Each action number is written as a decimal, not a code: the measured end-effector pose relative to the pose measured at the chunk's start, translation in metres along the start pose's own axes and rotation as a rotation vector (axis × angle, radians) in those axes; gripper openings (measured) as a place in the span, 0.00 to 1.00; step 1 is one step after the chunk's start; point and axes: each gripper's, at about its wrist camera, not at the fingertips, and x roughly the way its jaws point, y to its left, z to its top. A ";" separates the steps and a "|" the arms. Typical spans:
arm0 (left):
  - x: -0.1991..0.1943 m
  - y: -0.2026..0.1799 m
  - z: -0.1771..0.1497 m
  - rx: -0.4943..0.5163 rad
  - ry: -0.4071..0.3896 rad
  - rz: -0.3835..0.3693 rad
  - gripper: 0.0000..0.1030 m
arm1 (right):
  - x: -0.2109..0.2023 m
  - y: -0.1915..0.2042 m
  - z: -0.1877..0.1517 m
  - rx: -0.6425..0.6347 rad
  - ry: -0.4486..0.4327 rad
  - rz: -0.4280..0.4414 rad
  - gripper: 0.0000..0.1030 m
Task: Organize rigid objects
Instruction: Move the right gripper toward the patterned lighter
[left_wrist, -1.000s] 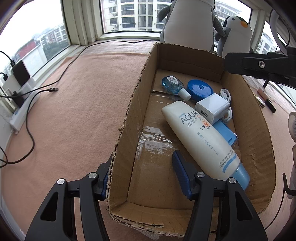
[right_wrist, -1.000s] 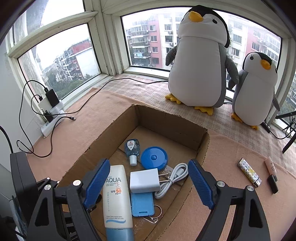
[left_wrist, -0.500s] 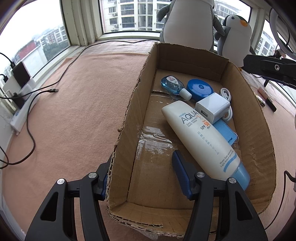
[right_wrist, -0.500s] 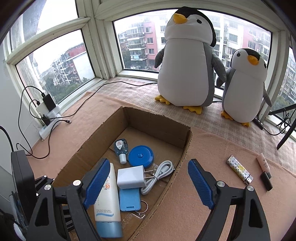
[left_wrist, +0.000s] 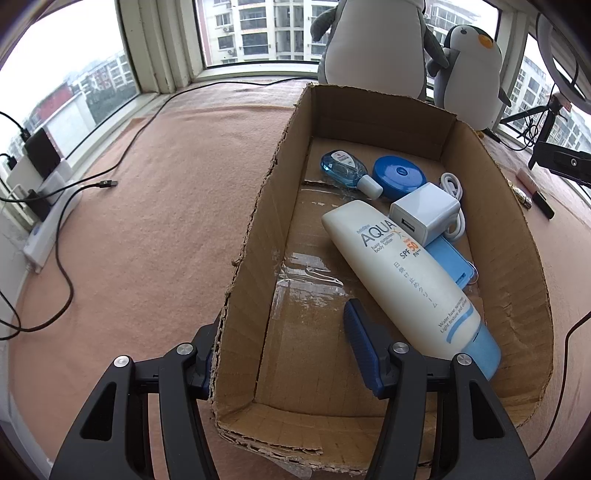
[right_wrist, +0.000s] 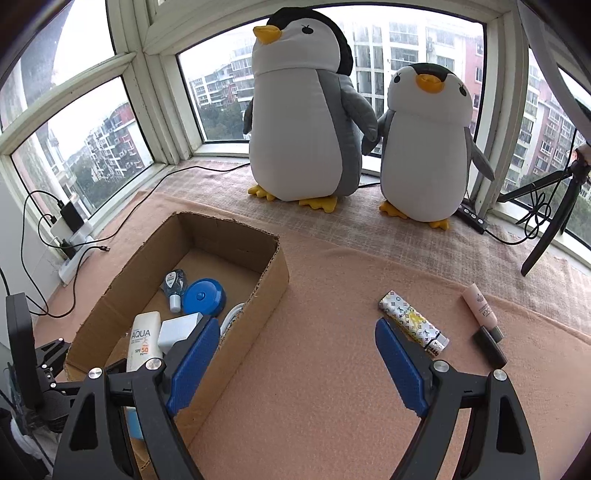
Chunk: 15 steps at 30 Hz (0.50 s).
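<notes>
A: Where does the left hand-held gripper (left_wrist: 284, 354) sit?

B: It straddles the near left wall of the cardboard box (left_wrist: 255, 229), spread wide, one blue pad outside the wall and one inside. Whether the outer pad touches the cardboard cannot be told.

A: What lies in the box?

B: A white sunscreen tube (left_wrist: 399, 273) lies slantwise on the floor of the box, its blue cap toward the near right corner. A white charger block (left_wrist: 424, 214) rests against the tube's far end, partly on a light blue flat case (left_wrist: 452, 264), with a coiled white cable (left_wrist: 456, 192) behind it. Farther back are a round blue tin (left_wrist: 397, 175) and a small blue bottle (left_wrist: 341, 170) on its side, its white cap just beside the tin.

A: And the right hand-held gripper (right_wrist: 295, 365)?

B: It is also spread wide and grips nothing, hanging over the pink blanket (right_wrist: 325, 369) just right of the box. A patterned lighter (right_wrist: 412, 323) lies just beyond its right pad. A pink tube with a dark cap (right_wrist: 482, 314) lies farther right, with a dark stick (right_wrist: 489, 347) right beside its capped end.

A: Anything behind?

B: Two plush penguins (right_wrist: 306, 110) stand by the window.
</notes>
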 end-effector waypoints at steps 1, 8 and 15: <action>0.000 0.000 0.000 0.002 0.000 0.002 0.58 | 0.001 -0.006 0.000 0.002 0.003 -0.004 0.81; 0.001 -0.003 0.001 0.011 0.001 0.012 0.58 | 0.018 -0.050 -0.001 0.029 0.038 -0.014 0.81; 0.001 -0.003 0.001 0.011 0.002 0.013 0.58 | 0.049 -0.085 0.001 0.056 0.095 -0.029 0.68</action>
